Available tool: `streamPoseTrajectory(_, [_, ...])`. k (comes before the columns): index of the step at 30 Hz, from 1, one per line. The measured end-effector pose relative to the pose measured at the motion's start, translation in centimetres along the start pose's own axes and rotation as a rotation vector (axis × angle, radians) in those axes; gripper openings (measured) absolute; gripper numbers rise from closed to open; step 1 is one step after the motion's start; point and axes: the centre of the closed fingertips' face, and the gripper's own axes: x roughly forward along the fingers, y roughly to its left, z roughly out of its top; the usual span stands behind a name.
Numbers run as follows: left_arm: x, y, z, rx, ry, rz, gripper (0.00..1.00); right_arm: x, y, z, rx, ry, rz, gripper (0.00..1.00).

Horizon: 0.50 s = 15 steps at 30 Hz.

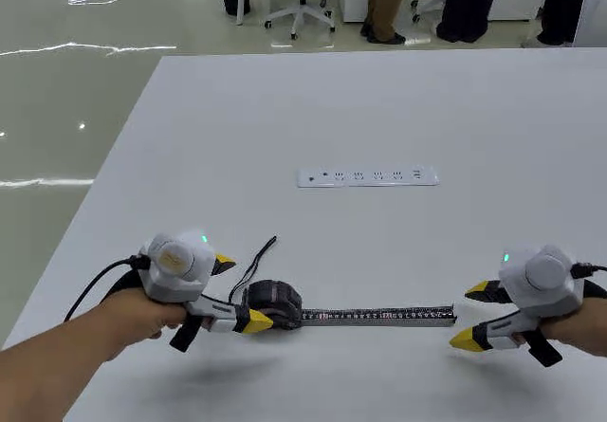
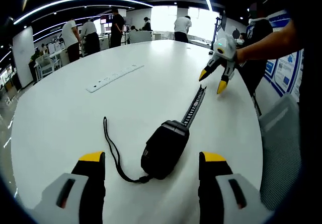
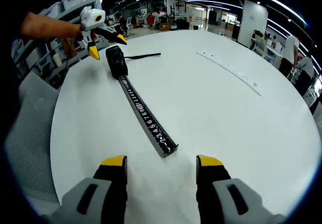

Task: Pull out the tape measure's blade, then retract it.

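Tape measure (image 1: 275, 303) flat on the worktop (image 1: 379, 109), blade (image 1: 379, 316) drawn out toward the right tool (image 1: 469, 315). Right tool released, jaws apart just beyond the blade end, holding nothing, so pulling looks done. Left tool (image 1: 242, 291) released too, jaws wide just behind the tape measure, probably placed to steady it for retracting.

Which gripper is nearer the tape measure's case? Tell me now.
Left. The left gripper sits open right beside the case; the right gripper hovers open beyond the extended blade's far tip.
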Motion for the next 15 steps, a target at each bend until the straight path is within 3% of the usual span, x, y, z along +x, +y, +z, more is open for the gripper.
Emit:
streamPoseTrajectory(2, [-1.0, -0.3, -0.8, -0.024, -0.009, 0.01, 0.75, -0.8, 0.6, -0.1, 0.046, -0.041, -0.027, 0.59])
streamPoseTrajectory(4, [-2.2, -0.6, -2.0, -0.014, 0.003, 0.034, 0.75, -1.5, 1.2, -1.0, 0.063, -0.048, -0.042, 0.61])
streamPoseTrajectory(7, [-3.9, -1.0, -3.4, -0.046, -0.004, 0.041, 0.76, -2.6, 2.2, -2.0, 0.111, -0.06, -0.061, 0.63])
streamPoseTrajectory(9, [-5.1, -0.6, -4.5, -0.069, 0.002, 0.07, 0.78, -3.4, 3.0, -2.9, 0.11, -0.061, -0.066, 0.65])
streamPoseTrajectory(15, [-8.8, -0.5, -6.0, -0.134, -0.041, 0.14, 0.83, -5.8, 4.4, -4.6, 0.155, -0.083, -0.109, 0.68])
